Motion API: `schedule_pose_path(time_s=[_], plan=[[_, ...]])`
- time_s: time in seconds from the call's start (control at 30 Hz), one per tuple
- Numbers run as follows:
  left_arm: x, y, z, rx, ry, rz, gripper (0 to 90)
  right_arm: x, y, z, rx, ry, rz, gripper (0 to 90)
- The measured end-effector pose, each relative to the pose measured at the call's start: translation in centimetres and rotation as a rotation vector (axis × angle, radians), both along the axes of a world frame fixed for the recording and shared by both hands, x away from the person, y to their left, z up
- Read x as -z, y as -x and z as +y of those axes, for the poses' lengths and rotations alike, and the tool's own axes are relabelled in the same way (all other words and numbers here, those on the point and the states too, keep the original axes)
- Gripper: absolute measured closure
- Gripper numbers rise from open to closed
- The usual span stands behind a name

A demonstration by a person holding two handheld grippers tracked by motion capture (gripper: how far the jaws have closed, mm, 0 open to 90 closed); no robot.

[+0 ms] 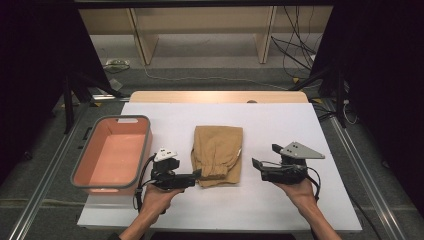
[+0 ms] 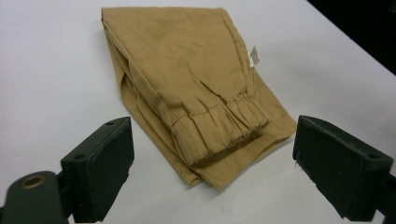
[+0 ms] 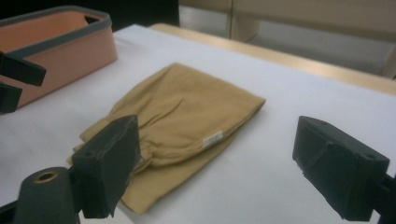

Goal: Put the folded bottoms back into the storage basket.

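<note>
- I should slide one jaw of each gripper under the near hem of the folded trousers (image 1: 218,155) and pinch every layer, so the fold holds when lifted.
- My left gripper (image 1: 196,174) hangs wide open and empty, with the trousers' near corner just at its 1 o'clock.
- My right gripper (image 1: 256,164) gapes empty too; the trousers lie near, at its 9 o'clock, mid-desk (image 1: 280,125).
- The pink bin (image 1: 146,150) waits at the trousers' 9 o'clock.
</note>
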State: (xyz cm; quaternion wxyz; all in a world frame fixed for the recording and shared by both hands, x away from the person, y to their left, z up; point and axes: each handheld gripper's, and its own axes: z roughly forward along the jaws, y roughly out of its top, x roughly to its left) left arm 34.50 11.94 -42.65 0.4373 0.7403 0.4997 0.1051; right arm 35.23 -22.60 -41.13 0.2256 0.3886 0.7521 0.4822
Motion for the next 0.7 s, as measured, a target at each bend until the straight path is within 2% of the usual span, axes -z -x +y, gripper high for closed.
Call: schedule_pose_path(time_s=[0.03, 0.07, 0.13, 0.17, 0.2, 0.3, 0.4, 0.43, 0.47, 0.53, 0.57, 0.7], plan=[[0.2, -0.2, -0.2, -0.002, -0.003, 0.025, 12.4, 0.4, -0.5, 0.3, -0.009, 0.020, 0.019, 15.9], [0.3, -0.3, -0.2, 0.000, -0.006, 0.033, 12.4, 0.5, -0.8, 0.4, -0.011, 0.029, 0.022, 15.9], [0.4, -0.4, -0.3, -0.005, -0.006, 0.041, 12.4, 0.5, -1.0, 0.6, -0.012, 0.029, 0.022, 16.0], [0.5, -0.6, -0.4, -0.009, -0.007, 0.060, 12.6, 0.6, -1.6, 0.7, -0.011, 0.022, 0.034, 15.9], [0.5, -0.6, -0.4, -0.009, -0.007, 0.060, 13.0, 0.7, -1.9, 0.7, -0.012, 0.022, 0.043, 15.9], [0.9, -1.0, -0.5, -0.013, -0.006, 0.104, 13.0, 0.9, -2.6, 0.7, -0.003, 0.020, 0.058, 15.9], [1.2, -1.5, -0.4, -0.023, 0.004, 0.152, 13.4, 1.1, -3.9, 0.6, 0.012, 0.042, 0.077, 16.0], [1.2, -1.5, -0.4, -0.023, 0.004, 0.152, 13.5, 1.1, -3.9, 0.6, 0.012, 0.042, 0.077, 16.0], [1.4, -1.8, -0.3, -0.029, 0.012, 0.173, 13.5, 1.2, -4.5, 0.6, 0.006, 0.046, 0.106, 16.0], [1.5, -1.9, -0.3, -0.032, 0.016, 0.183, 13.8, 1.3, -5.0, 0.7, 0.006, 0.063, 0.132, 16.0], [1.7, -2.2, -0.3, -0.035, 0.023, 0.206, 13.9, 1.4, -5.2, 0.8, 0.004, 0.070, 0.144, 16.0], [2.0, -2.7, -0.4, -0.045, 0.022, 0.221, 14.2, 1.7, -5.9, 1.2, -0.010, 0.093, 0.169, 15.9]])
